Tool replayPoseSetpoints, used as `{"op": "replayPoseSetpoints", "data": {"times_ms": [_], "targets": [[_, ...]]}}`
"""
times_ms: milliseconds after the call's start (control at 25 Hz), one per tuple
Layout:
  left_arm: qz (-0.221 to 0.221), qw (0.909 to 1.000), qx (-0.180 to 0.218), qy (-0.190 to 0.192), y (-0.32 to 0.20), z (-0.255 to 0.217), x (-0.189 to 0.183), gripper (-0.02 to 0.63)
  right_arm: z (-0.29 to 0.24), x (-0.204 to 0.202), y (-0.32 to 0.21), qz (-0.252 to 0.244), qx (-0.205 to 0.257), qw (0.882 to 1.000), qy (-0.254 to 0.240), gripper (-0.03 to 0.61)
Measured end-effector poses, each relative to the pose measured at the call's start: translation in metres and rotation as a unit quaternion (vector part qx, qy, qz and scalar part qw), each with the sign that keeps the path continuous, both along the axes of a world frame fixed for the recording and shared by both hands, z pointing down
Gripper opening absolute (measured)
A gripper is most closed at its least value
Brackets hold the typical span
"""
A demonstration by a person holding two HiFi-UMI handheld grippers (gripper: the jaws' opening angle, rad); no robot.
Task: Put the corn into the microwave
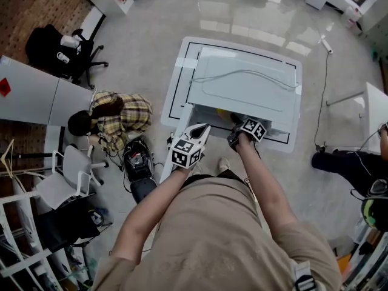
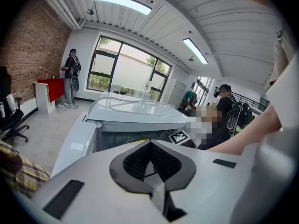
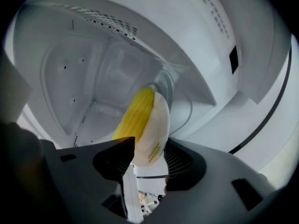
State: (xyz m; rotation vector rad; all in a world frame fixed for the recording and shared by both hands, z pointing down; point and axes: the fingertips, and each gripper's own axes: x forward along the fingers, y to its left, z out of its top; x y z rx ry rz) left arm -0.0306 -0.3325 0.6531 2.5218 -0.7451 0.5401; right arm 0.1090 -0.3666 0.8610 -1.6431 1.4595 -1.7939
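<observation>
A yellow corn cob (image 3: 135, 113) lies on a cream plate (image 3: 158, 125) inside the white microwave (image 3: 84, 78), in front of its glass turntable (image 3: 172, 88). In the right gripper view the plate's near rim sits between the jaws of my right gripper (image 3: 147, 155), which stand apart and open. From the head view, the right gripper (image 1: 236, 129) reaches into the front opening of the microwave (image 1: 242, 83). My left gripper (image 2: 150, 164) is shut with nothing in it. It hovers just left of the opening (image 1: 199, 132), pointing at the microwave (image 2: 135, 113).
The microwave stands on a white board (image 1: 176, 96) with a black border line. A person in a plaid shirt (image 1: 121, 114) crouches on the floor at the left, near a black device (image 1: 136, 159) and chairs (image 1: 63, 180). Another person (image 1: 345, 162) sits at the right.
</observation>
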Motion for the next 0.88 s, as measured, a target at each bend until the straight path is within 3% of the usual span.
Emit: {"op": "replayPoseSetpoints", "data": {"times_ms": [200, 400, 640, 880], "targets": [[-0.001, 1.0, 0.0, 0.002, -0.002, -0.001, 0.001, 0.005, 0.003, -0.007, 0.009, -0.049, -0.016, 0.998, 0.019, 0.183], [-0.002, 1.0, 0.0, 0.002, -0.004, 0.0, 0.001, 0.005, 0.004, -0.016, 0.015, -0.146, 0.002, 0.985, 0.09, 0.183], [-0.001, 1.0, -0.001, 0.002, -0.005, -0.001, -0.001, 0.005, 0.009, -0.025, 0.028, -0.256, 0.03, 0.938, 0.231, 0.183], [0.0, 1.0, -0.003, -0.002, -0.004, 0.002, -0.001, 0.005, 0.009, -0.014, 0.033, -0.249, 0.023, 0.905, 0.343, 0.183]]}}
